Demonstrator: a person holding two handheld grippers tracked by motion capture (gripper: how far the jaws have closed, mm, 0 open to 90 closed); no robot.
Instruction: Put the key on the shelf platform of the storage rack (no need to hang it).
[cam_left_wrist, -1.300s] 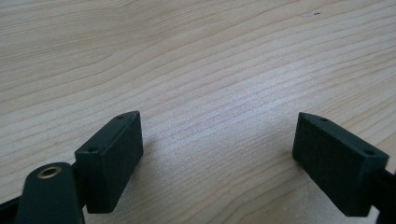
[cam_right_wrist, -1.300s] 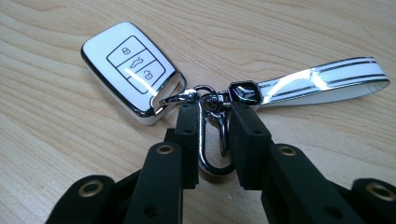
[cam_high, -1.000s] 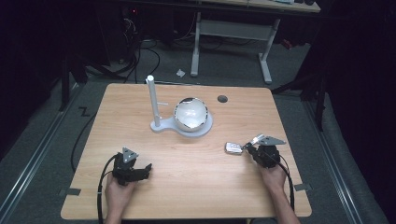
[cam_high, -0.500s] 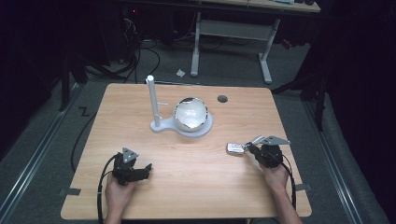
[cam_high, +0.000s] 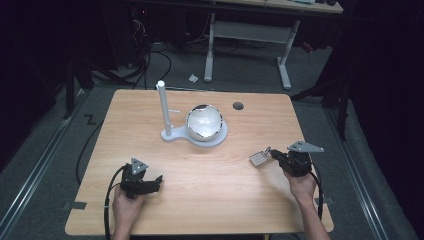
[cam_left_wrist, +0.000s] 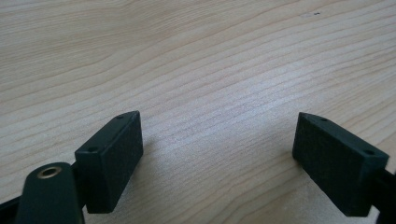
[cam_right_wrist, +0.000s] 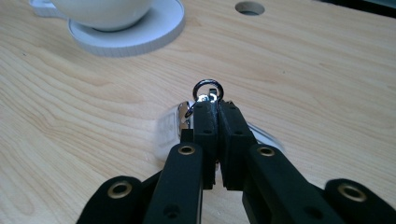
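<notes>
Evidently right gripper (cam_right_wrist: 212, 109) clamps the keyring (cam_right_wrist: 208, 89) so its tag (cam_high: 258, 159) hangs free for hanging on the stand (cam_high: 163, 107); left gripper (cam_left_wrist: 219, 154) rests wide, empty.

Lab or workshop, wooden table (cam_high: 210, 170), floor cables (cam_high: 150, 60), dark carpet, metal-legged desk (cam_high: 250, 30)

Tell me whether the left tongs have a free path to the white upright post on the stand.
Probably yes. The left tongs stand open and hold nothing, and bare wooden table lies between them and the white upright post. The white bowl sits beside the post, not in the way.
</notes>
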